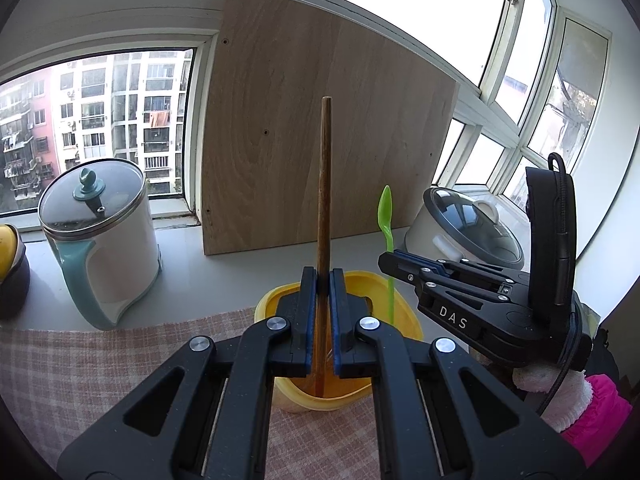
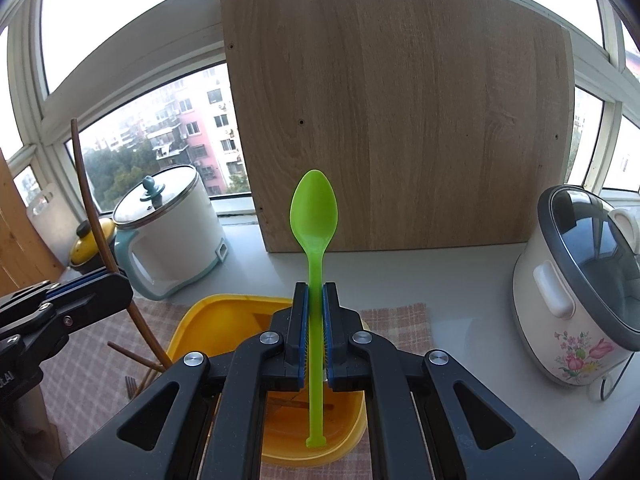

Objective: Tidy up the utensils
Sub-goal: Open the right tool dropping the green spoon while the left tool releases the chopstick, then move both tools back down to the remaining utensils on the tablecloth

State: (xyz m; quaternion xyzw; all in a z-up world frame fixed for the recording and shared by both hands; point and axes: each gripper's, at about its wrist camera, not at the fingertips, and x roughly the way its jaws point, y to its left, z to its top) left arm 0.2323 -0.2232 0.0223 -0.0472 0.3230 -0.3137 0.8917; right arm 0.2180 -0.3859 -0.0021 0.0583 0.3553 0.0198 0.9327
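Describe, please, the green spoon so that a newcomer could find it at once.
Start at the big wooden board leaning against the window. In front of it stands a yellow container on a checked cloth. Over it, the right gripper holds the green spoon upright, bowl up; the left gripper's brown wooden stick is thin and bowl-less.

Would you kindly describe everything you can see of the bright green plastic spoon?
The bright green plastic spoon looks translucent, with an oval bowl at the top, a slim straight handle and a small flared tab at its lower end. It stands upright, bowl up, clamped mid-handle by the right gripper, whose blue pads press both sides. Its lower end hangs inside the yellow plastic container; whether it touches the bottom is unclear.
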